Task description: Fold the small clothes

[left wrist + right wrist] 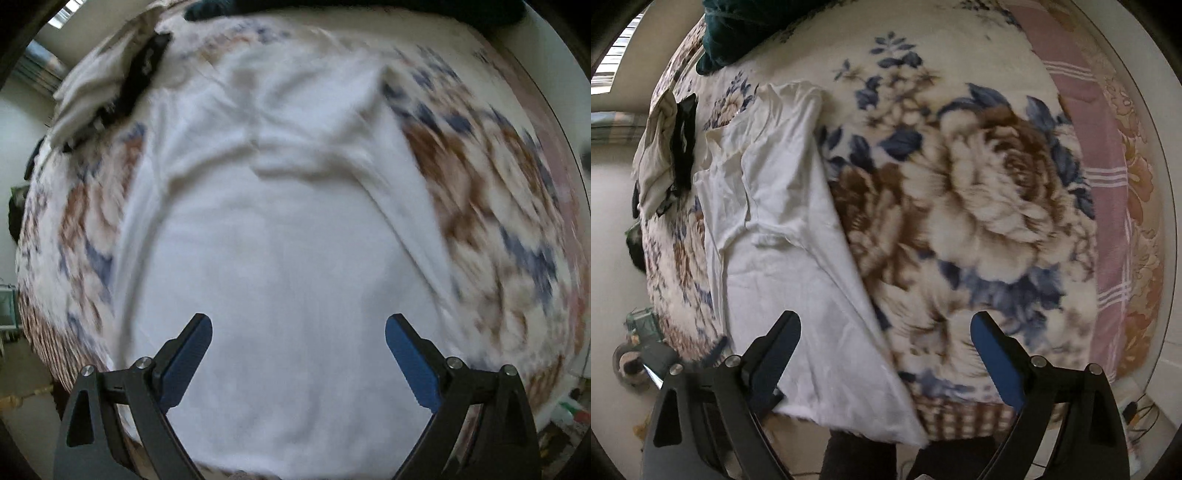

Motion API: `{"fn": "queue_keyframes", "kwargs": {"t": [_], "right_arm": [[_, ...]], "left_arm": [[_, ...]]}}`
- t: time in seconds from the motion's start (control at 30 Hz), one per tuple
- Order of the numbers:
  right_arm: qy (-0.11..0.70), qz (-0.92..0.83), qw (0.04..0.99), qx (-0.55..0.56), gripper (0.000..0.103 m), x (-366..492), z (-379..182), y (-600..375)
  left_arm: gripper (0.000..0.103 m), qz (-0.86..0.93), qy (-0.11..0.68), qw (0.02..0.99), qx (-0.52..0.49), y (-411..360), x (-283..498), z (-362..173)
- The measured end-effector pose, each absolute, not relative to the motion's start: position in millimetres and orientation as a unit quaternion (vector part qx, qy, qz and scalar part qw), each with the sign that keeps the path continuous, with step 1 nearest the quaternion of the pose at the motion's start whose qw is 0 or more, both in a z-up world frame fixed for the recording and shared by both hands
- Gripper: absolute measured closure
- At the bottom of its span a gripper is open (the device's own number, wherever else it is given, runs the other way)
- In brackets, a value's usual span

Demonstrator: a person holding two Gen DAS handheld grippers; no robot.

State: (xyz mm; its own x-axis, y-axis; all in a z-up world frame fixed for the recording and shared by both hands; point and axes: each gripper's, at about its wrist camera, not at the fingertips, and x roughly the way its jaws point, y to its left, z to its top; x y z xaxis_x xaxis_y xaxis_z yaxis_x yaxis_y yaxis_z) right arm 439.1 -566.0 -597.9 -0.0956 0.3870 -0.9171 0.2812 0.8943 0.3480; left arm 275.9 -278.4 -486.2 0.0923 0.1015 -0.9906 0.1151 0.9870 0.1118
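A white T-shirt [280, 240] lies spread on a floral blanket, its sides folded inward into a long strip; it also shows in the right wrist view [790, 258]. My left gripper [298, 332] is open and empty, hovering above the shirt's lower body. My right gripper [885, 328] is open and empty, above the shirt's right edge and bottom hem near the bed's front edge. The left wrist view is motion-blurred.
The floral blanket [990, 192] covers the bed. A cream and black garment [670, 147] lies at the far left; it also shows in the left wrist view [110, 88]. A dark teal cloth [738, 26] sits at the back. A pink striped sheet [1108, 177] runs along the right.
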Motion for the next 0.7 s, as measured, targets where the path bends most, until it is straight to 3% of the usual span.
{"fn": "queue_keyframes", "kwargs": {"t": [0.27, 0.4, 0.47, 0.5, 0.53, 0.57, 0.7], "right_arm": [[0.757, 0.027, 0.628, 0.181, 0.008, 427.7, -607.5, -633.6], [0.763, 0.019, 0.624, 0.169, 0.008, 435.9, -628.4, -645.9], [0.768, 0.020, 0.619, 0.163, 0.008, 439.9, -639.0, -640.8], [0.771, 0.024, 0.616, 0.161, 0.008, 442.1, -644.5, -636.0], [0.773, 0.032, 0.614, 0.158, 0.008, 445.2, -649.6, -629.1], [0.774, 0.041, 0.613, 0.154, 0.008, 448.4, -654.4, -620.6], [0.780, 0.077, 0.602, 0.153, 0.008, 459.6, -668.4, -582.2]], "left_arm": [[0.007, -0.058, 0.721, 0.685, 0.087, -382.0, 195.2, -536.8], [0.007, -0.033, 0.733, 0.676, 0.063, -384.6, 180.2, -565.7], [0.015, -0.019, 0.730, 0.683, 0.013, -366.5, 174.1, -566.1], [0.036, -0.014, 0.725, 0.689, -0.009, -356.7, 170.5, -563.5], [0.064, -0.011, 0.718, 0.696, -0.021, -347.8, 166.8, -560.0], [0.070, -0.008, 0.715, 0.699, -0.028, -340.5, 163.9, -557.5], [0.071, 0.010, 0.710, 0.703, -0.052, -312.6, 156.5, -548.5]]}}
